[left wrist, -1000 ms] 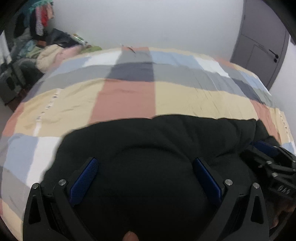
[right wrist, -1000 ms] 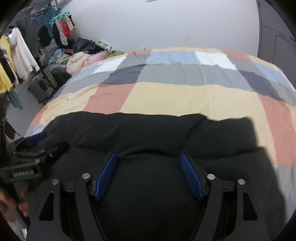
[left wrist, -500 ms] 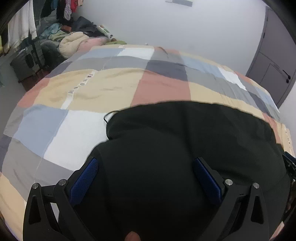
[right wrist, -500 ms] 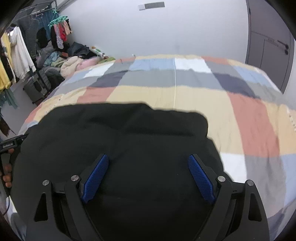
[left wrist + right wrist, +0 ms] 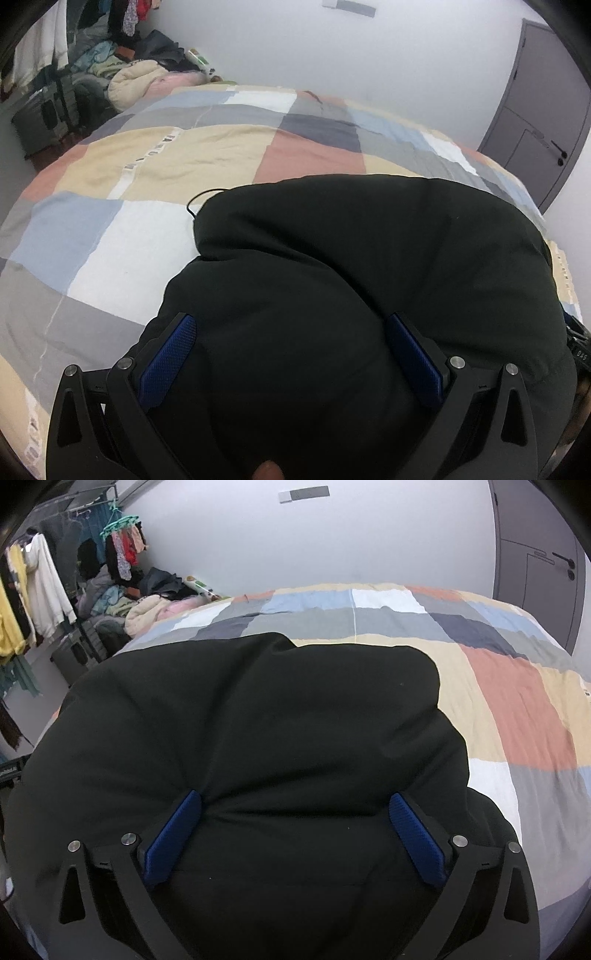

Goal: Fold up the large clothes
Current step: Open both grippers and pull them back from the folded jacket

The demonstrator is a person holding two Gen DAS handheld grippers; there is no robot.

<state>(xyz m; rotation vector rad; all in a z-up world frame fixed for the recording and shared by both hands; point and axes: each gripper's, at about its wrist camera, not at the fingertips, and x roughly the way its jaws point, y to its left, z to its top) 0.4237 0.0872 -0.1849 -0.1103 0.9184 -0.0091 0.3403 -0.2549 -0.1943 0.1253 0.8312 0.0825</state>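
A large black garment (image 5: 369, 266) lies bunched on a bed with a patchwork cover (image 5: 155, 166). It fills the lower half of both views and also shows in the right wrist view (image 5: 258, 709). My left gripper (image 5: 291, 325) is open, its blue pads (image 5: 166, 354) spread wide over the garment's near left part. My right gripper (image 5: 295, 801) is open too, with its pads (image 5: 417, 838) wide apart over the garment's near right part. A thin black cord (image 5: 199, 199) sticks out at the garment's far left corner.
The patchwork bed cover (image 5: 517, 701) stretches beyond the garment to a white wall. A pile of clothes (image 5: 147, 609) and a hanging rack (image 5: 37, 590) stand at the left. A grey door (image 5: 535, 122) is at the right.
Both grippers have drawn apart and lifted. The view has risen and the garment now bulges higher in front of each. The other gripper has slid out of each view's edge.
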